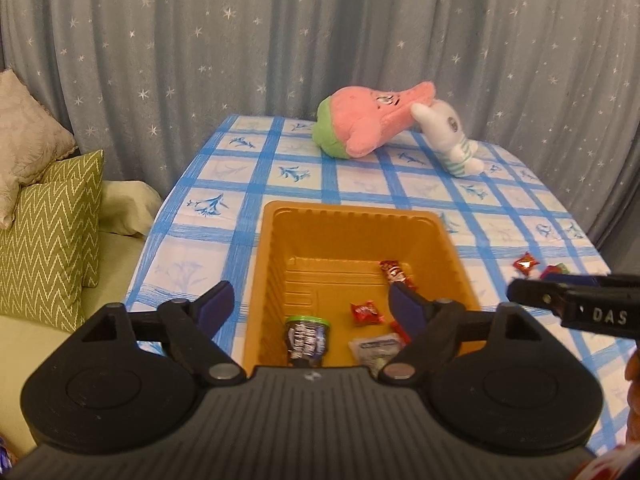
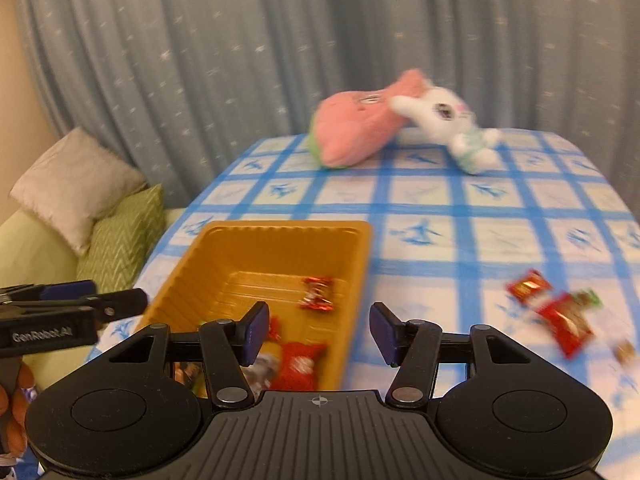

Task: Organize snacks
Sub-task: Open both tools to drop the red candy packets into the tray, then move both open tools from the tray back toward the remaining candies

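Glossy plastic tray (image 1: 360, 236), shiny foil wrappers (image 1: 364, 312), matt cloth tablecloth (image 1: 224, 184), fuzzy plush toys (image 1: 360, 124).

Open top on the orange moulded-plastic rectangular tray (image 1: 276, 264), far half of floor bare; near half cluttered with small wrapped snacks (image 1: 365, 313). Right of tray: clear strip of blue-checked tablecloth (image 2: 440, 248), then red wrappers (image 2: 560, 320) scattered near right. Far end blocked by pink plush toy (image 1: 360, 124) touching white plush rabbit (image 1: 448, 136). Left edge hemmed by green zigzag cushions (image 1: 52, 240).
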Demonstrator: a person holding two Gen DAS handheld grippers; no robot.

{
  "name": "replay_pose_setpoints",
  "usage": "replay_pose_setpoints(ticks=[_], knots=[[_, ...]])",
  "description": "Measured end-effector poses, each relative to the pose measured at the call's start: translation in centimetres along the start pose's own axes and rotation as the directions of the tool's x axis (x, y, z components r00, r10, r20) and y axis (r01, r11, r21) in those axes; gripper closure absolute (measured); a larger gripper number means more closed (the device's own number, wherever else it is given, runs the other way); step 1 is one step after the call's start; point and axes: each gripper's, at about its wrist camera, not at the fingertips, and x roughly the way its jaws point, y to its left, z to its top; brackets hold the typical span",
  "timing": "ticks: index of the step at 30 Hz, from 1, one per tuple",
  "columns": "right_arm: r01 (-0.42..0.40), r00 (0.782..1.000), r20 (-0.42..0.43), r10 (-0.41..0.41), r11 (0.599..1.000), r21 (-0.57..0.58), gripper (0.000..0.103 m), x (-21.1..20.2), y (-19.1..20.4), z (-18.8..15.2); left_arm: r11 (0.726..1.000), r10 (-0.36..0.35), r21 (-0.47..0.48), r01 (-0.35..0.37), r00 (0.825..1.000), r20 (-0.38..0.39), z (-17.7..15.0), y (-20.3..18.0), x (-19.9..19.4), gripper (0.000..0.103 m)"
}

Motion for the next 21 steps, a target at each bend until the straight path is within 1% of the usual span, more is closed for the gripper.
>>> replay_pose_setpoints(ticks=[3,9,12,15,21], knots=[[0.038,0.999,-0.003,-0.037,0.999,0.016,0.046,-2.5,-0.9,-0.9,1.0,-0.014,-0.021,0.014,1.0,0.016,-0.1,-1.0,-1.8,0.012],[0.097,0.995,0.006,-0.097,0.995,0.038,0.045,-7.5,-2.4,-3.2,0.998,-0.054,-0.025,0.054,0.998,0.024,-0.8,-4.0,-4.9,0.011],[0.116,0.993,0.007,-0.116,0.993,0.034,0.045,-9.6,-3.1,-4.3,0.997,-0.079,-0.011,0.079,0.997,0.02,-1.6,-5.9,-6.2,0.011],[0.141,0.99,0.014,-0.142,0.989,0.046,0.045,-11.7,-4.0,-5.2,0.994,-0.109,-0.01,0.11,0.994,0.018,-2.5,-7.8,-7.2,0.011],[0.193,0.98,0.026,-0.195,0.978,0.076,0.045,-15.4,-6.0,-6.8,0.99,-0.139,-0.007,0.139,0.99,0.008,-4.4,-11.2,-8.4,0.009]])
